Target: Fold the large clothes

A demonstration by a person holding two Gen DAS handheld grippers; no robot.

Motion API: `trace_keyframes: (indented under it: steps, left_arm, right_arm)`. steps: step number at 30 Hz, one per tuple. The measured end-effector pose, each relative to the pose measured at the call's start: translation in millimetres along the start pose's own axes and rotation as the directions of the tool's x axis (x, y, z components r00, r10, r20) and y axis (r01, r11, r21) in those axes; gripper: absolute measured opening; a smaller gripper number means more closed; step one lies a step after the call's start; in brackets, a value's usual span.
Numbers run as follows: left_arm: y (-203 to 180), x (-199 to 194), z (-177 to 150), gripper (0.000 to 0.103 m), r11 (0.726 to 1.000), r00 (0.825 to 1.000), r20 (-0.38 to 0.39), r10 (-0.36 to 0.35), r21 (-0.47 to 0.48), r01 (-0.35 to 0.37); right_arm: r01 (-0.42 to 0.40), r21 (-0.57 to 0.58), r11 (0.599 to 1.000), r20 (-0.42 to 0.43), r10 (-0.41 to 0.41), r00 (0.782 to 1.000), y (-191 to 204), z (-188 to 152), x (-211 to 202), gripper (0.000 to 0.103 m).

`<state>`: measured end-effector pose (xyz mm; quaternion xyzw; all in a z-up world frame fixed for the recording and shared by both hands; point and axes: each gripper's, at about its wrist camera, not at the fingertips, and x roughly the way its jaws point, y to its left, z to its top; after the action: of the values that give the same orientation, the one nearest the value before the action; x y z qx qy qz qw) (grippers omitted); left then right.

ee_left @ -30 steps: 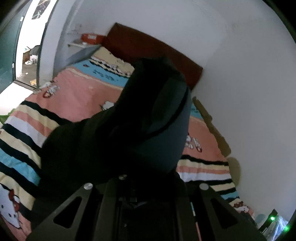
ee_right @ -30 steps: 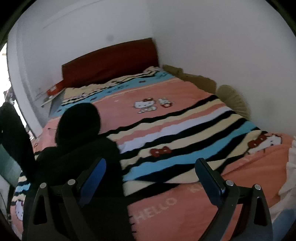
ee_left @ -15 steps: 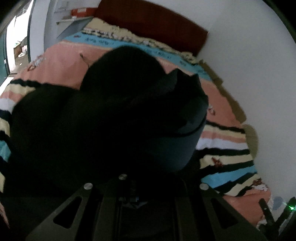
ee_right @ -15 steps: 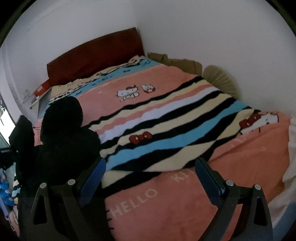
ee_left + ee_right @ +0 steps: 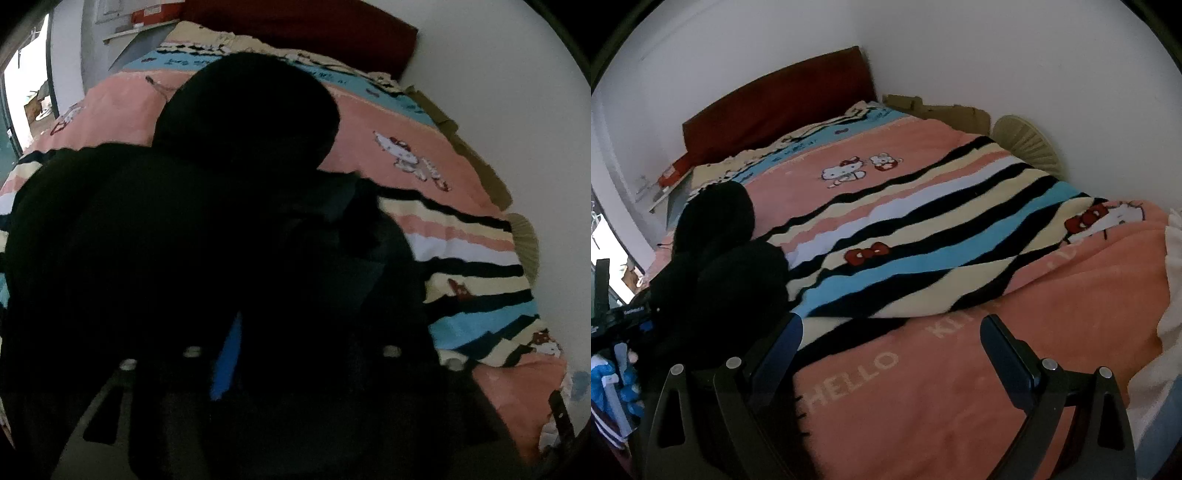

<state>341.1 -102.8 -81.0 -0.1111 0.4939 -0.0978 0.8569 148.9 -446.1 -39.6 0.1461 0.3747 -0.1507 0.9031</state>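
The left gripper (image 5: 295, 354) has dropped toward the bed and its jaws have just been opening; the black hooded garment (image 5: 192, 229) that hung between them a second ago now lies heaped on the left side of the bed, fabric still covering the jaws, so whether they pinch it I cannot tell. Right of the heap, the pink striped fleece blanket (image 5: 960, 229) shows "HELLO" and part of "KITTY". The right gripper (image 5: 890, 336) hovers over it, jaws wide and empty
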Motion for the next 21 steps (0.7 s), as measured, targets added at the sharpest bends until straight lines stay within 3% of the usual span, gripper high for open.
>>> trace_keyframes:
  steps: [2,11,15,21]
  left_arm:
    - [-5,-14,4,0.062,1.000,0.999,0.032,-0.009,0.002,0.009]
    - [-8,-78,13,0.063,0.997,0.990,0.125,-0.070,0.026,0.067]
    - [21,-107,14,0.062,0.997,0.984,0.160,-0.074,-0.002,0.075]
    - [91,-147,10,0.062,0.999,0.983,0.183,0.004,-0.032,0.002]
  right_arm:
    - [-0.008,-0.007,1.000,0.008,0.008,1.000,3,0,-7,0.096]
    - [-0.019,-0.025,1.000,0.048,0.020,0.999,9,-1,-41,0.096]
    - [-0.027,-0.034,0.999,0.066,0.029,0.997,15,1,-57,0.096]
    - [-0.062,-0.079,0.995,0.077,0.068,0.995,40,4,-74,0.096]
